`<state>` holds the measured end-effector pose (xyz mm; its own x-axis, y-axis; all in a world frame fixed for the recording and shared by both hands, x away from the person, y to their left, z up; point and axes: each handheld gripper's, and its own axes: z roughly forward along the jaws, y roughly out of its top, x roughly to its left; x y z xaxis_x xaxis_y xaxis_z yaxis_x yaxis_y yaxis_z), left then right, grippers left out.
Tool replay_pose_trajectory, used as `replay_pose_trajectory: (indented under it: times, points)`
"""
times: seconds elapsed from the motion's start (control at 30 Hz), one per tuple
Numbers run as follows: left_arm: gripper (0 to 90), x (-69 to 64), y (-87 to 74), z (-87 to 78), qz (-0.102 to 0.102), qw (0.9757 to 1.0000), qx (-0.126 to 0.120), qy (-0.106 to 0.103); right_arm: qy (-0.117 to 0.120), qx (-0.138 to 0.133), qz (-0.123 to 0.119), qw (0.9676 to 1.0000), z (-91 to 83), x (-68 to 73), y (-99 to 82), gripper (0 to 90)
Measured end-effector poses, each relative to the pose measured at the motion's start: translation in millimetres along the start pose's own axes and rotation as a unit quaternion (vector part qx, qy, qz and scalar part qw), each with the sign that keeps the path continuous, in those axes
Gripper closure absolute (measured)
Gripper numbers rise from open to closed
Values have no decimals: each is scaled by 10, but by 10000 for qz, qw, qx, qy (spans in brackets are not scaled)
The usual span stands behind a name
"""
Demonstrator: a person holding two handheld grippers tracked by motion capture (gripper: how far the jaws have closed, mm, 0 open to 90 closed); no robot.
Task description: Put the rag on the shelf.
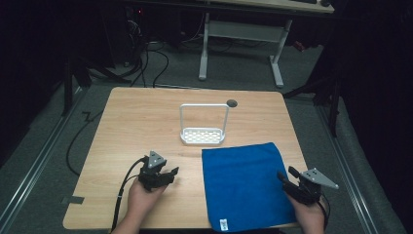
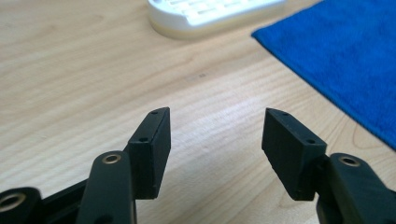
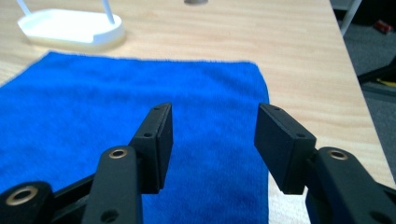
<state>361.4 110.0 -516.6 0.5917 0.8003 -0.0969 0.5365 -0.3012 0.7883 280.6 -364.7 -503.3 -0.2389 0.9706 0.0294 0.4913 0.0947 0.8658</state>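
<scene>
A blue cloth (image 1: 243, 185) lies flat on the wooden table (image 1: 141, 117), near its front right. Behind it stands a white rack (image 1: 203, 135) with a perforated base and a tall wire hoop. My left gripper (image 1: 165, 174) rests low at the front left, open and empty, pointing toward the cloth (image 2: 341, 60) and the rack base (image 2: 205, 14). My right gripper (image 1: 287, 174) is open at the cloth's right edge, its jaws hovering over the blue fabric (image 3: 116, 102) with nothing between them. The rack base (image 3: 70, 28) shows far left in the right gripper view.
A small round hole (image 1: 232, 103) sits in the table's back edge. Beyond the table stands a white-legged desk (image 1: 243, 34) with cables on the grey floor. The table's right edge (image 3: 359, 107) runs close to my right gripper.
</scene>
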Motion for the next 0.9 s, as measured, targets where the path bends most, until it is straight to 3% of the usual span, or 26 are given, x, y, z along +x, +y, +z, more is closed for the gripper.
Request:
replay_pose_trajectory:
  times: [0.1, 0.2, 0.43, 0.73, 0.9]
  points:
    - [427, 5, 11, 0, -21, 10000, -92, -11, 18, -34, 4, 10000, 12, 10, 14, 466]
    - [424, -9, 11, 42, 14, 10000, -24, -3, -27, -88, -133, 9999, -9, 24, 28, 473]
    - [422, -54, 5, 72, 70, 10000, 9, -1, -45, -60, -172, 9998, 5, -12, 15, 477]
    - [402, -100, -5, 115, 109, 9999, 49, -4, -46, -99, -75, 9999, -16, -44, 24, 471]
    - [404, -119, -2, 121, 151, 9999, 27, 11, -87, -61, -141, 9998, -7, -45, 31, 463]
